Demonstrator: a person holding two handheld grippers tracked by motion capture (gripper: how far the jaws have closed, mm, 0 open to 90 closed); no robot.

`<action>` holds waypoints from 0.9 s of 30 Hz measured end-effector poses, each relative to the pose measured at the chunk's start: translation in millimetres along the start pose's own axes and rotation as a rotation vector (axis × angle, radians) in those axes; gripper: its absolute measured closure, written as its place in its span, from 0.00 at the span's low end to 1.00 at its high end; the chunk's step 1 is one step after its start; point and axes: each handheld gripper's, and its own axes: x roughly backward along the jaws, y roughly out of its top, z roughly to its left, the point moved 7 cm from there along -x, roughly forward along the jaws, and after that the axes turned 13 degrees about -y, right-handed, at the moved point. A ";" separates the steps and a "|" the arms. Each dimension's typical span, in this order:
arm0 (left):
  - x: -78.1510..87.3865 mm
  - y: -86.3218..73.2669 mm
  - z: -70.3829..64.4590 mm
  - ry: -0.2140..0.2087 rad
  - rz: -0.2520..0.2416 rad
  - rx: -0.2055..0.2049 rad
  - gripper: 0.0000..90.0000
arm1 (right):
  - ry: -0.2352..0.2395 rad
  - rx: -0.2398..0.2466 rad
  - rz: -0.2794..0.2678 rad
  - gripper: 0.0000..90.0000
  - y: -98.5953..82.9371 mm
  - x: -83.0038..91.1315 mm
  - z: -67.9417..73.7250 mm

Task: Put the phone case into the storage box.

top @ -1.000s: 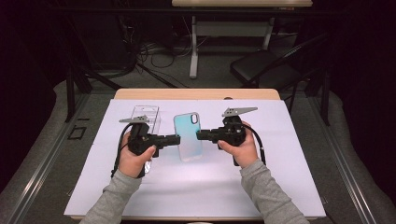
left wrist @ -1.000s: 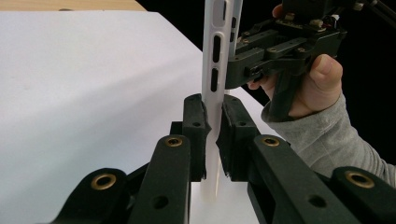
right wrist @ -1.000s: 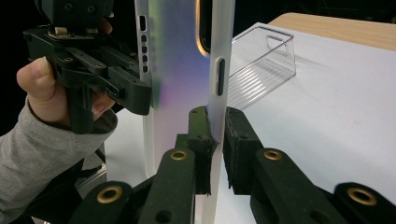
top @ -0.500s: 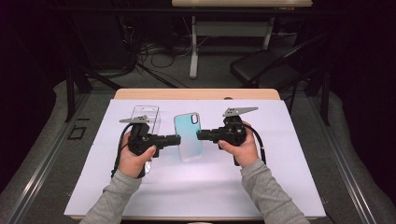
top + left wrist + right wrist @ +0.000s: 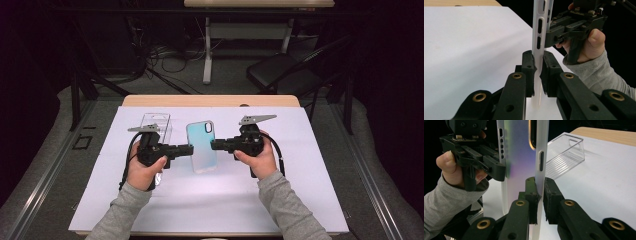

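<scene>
A person's grey-sleeved forearms enter from the near edge of a table covered with a white sheet. Each hand holds a black two-jaw gripper, and the two grippers point toward each other across the middle of the sheet.

Between them is a pale blue, translucent phone case, with a camera cutout at its far end. The left gripper has its jaws clamped on the case's left edge; in the left gripper view the thin white rim of the case sits pinched between the two black pads. The right gripper has its jaws closed on the opposite edge in the same way, gripping the rim just below a side button slot.

Farther back on the sheet, just behind the left gripper, lies a clear plastic tray. Beyond the sheet, the table's bare wooden edge shows.
</scene>
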 end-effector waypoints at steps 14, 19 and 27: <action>-0.1 0.0 0.6 0.001 -0.007 0.011 0.91 | -0.004 -0.005 0.000 0.92 -0.1 -0.1 -0.1; 0.0 0.2 0.8 -0.001 -0.008 0.013 0.91 | -0.005 -0.009 -0.003 0.92 0.1 0.0 0.2; 0.0 0.1 1.7 0.000 -0.007 0.018 0.91 | -0.005 -0.009 0.003 0.93 -0.4 0.0 -0.1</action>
